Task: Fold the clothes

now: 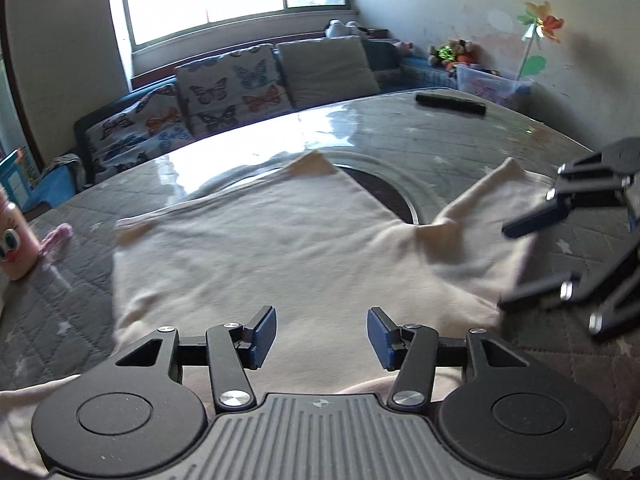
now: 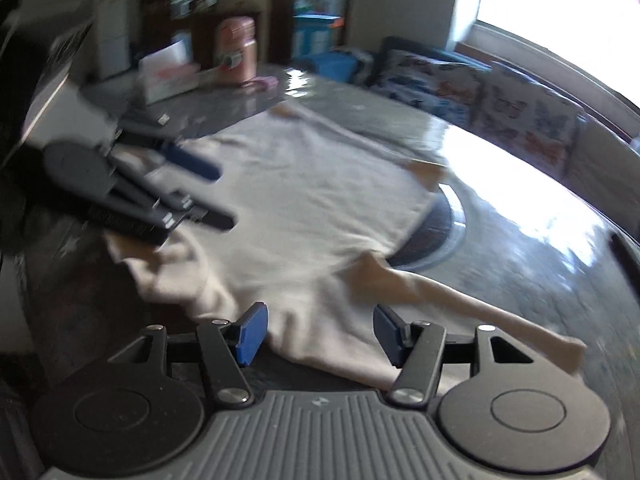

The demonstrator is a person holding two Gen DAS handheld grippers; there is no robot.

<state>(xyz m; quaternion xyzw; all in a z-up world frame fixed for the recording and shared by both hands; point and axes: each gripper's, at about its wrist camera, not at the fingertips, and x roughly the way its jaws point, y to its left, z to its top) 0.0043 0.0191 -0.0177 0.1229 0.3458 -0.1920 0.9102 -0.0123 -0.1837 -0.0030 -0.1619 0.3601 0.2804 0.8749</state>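
A cream garment [image 1: 260, 248] lies spread on the round table, one sleeve [image 1: 492, 196] pointing to the right. My left gripper [image 1: 322, 336] is open and empty, hovering over the garment's near edge. My right gripper [image 1: 508, 264] shows in the left wrist view at the garment's right edge, open. In the right wrist view the right gripper [image 2: 320, 336] is open above the garment's [image 2: 304, 200] near hem, a sleeve [image 2: 460, 300] stretching right. The left gripper [image 2: 224, 196] appears there at the left, open over the cloth.
The table [image 1: 420, 140] has a grey quilted cover under glossy plastic. A black remote [image 1: 450, 103] lies at its far side. A pink bottle [image 1: 12, 240] stands at the left edge. A sofa with butterfly cushions [image 1: 224, 92] is behind the table. Boxes and a pink jar [image 2: 236, 52] sit on the table.
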